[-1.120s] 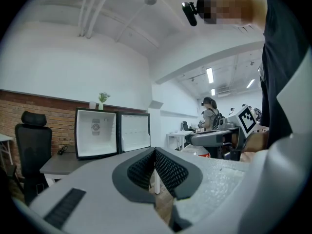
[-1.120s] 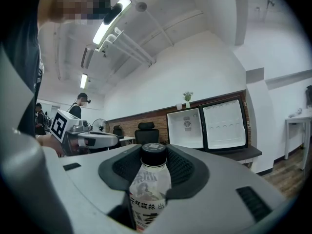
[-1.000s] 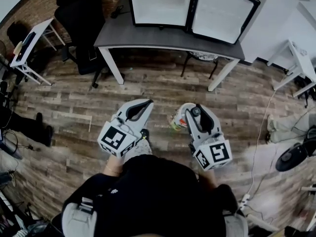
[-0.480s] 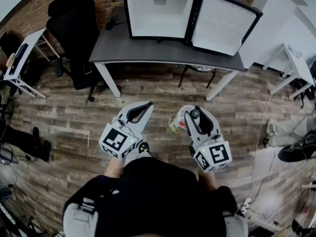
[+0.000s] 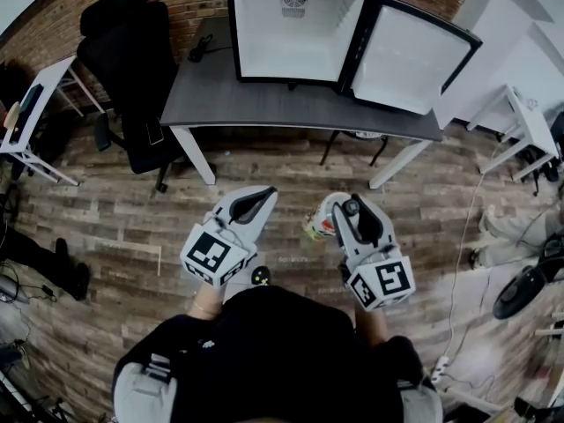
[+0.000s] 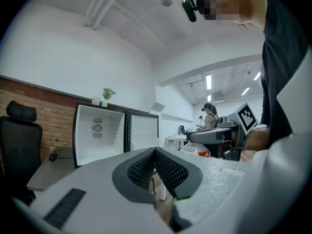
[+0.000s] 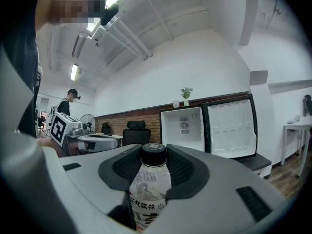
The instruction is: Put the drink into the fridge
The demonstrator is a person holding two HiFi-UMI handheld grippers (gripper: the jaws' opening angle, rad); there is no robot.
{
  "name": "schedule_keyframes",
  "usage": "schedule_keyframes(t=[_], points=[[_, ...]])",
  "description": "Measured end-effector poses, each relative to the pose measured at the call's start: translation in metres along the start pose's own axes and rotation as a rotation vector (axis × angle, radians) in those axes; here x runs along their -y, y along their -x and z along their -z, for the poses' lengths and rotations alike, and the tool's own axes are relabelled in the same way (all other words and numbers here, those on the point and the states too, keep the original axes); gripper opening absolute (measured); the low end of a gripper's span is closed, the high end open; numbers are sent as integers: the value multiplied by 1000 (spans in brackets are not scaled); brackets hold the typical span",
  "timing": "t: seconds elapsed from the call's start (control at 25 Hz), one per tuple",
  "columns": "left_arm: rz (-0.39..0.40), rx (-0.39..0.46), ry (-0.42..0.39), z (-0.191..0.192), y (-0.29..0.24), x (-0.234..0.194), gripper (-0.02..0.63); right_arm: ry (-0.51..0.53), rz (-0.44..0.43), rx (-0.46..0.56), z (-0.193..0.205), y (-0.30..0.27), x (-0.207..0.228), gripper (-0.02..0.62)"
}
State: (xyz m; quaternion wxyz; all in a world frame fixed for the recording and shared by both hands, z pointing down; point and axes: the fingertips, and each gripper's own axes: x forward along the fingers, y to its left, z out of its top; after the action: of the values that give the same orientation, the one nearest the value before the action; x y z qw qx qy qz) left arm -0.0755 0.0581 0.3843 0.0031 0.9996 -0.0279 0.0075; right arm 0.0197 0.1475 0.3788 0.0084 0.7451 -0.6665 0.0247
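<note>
Head view, left to right: black office chair by the brick wall, grey table next to it, mini fridge on the tabletop with its door swung wide to the right, white interior facing the person. Both tongs are held out in front of the person over the wood floor, well apart from the table. Left gripper: left gripper view shows ribbed pads pressed together at the tips, holding nothing. Drink bottle is in the right gripper, near the left one. Right gripper view: jaws pinching the bottle body from both sides, black cap about level with the jaw tips, printed label toward the camera. Bottle is off the floor, not yet in the fridge; the open fridge is ahead of it, past the table edge
</note>
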Motion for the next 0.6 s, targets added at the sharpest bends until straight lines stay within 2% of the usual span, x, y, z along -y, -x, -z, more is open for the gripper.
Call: schedule_keyframes(t=[0.6], points=[[12,4,-6,4,6,-86,-3,16,23,-2,-4,-84,-12,153]])
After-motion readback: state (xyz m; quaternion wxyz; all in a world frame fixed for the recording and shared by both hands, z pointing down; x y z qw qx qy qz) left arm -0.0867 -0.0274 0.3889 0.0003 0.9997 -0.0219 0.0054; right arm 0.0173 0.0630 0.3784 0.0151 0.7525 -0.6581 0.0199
